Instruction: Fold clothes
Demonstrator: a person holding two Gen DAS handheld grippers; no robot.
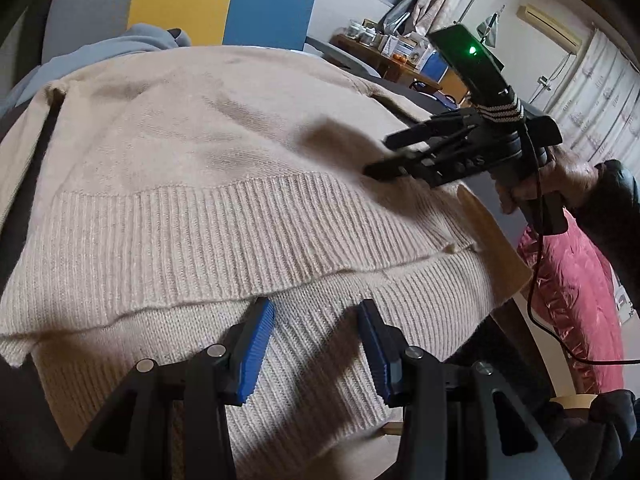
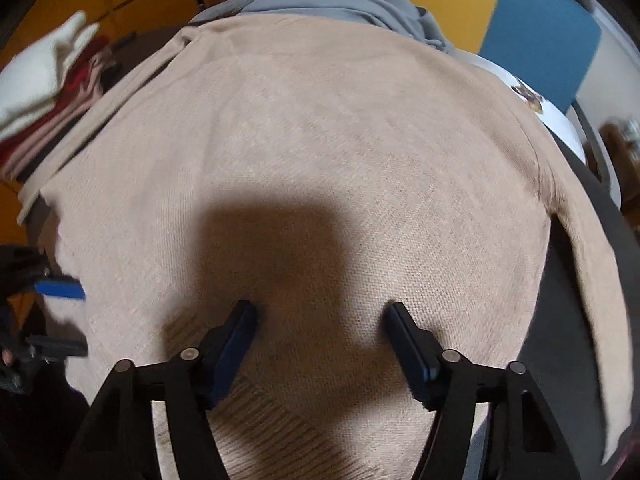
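Across the table in front of me the beige sweater (image 1: 208, 152) lies spread flat, its ribbed hem (image 1: 192, 236) folded over a lower layer of the same knit near my left gripper (image 1: 316, 320). I see that gripper's blue pads (image 1: 258, 344) standing about half apart just above the hem, with nothing pinched between them. My right gripper (image 2: 322, 320) points steeply down over the middle of the sweater's body (image 2: 320, 128), its jaws set wide and empty, casting a dark shadow (image 2: 276, 256) on the knit. From the left wrist view I can see it off to the right, held in a hand (image 1: 560, 176) with a dark sleeve. One sleeve of the sweater (image 2: 580, 264) hangs off the table's right edge. A grey-blue garment (image 2: 332, 2) sits beyond the sweater's far edge, and a pile of folded clothes (image 2: 44, 92) rests to the left.
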